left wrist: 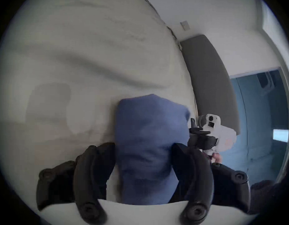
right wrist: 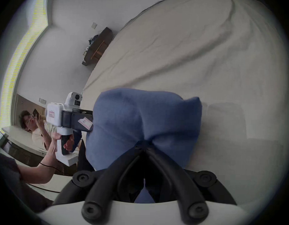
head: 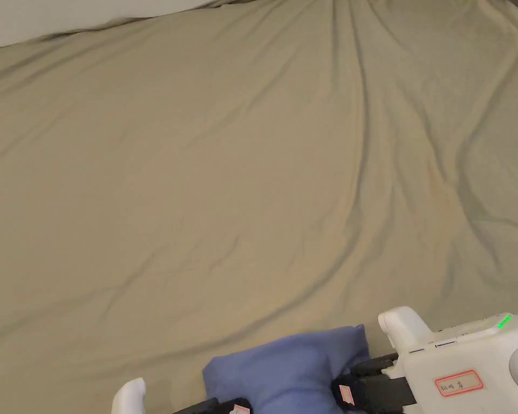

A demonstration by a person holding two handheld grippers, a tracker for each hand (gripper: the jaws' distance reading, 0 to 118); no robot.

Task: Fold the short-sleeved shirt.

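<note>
One blue short-sleeved shirt is present, bunched into a compact bundle and held between the two grippers at the near edge of the bed sheet, the one sheet in sight, tan and creased. In the head view the bundle sits at the bottom of the frame, with the right gripper touching its right side and the left gripper at its lower left. Two grippers are counted, one per hand. In the right gripper view the right gripper's jaws converge to a point and pinch a gather of the cloth, so it is judged clamped on the shirt. In the left gripper view the left gripper's jaws stand apart on either side of the bundle; the cloth fills the gap between them, but whether both press on it cannot be told. The governing relation is that the bundle lies directly ahead of both sets of jaws, its longer run pointing away from the person toward the open sheet, and both grippers are equally near it, one on each flank. The fold is judged not yet laid out: the shirt needs spreading flat on the sheet first. One other person is visible beyond the bed in the right gripper view.
</note>
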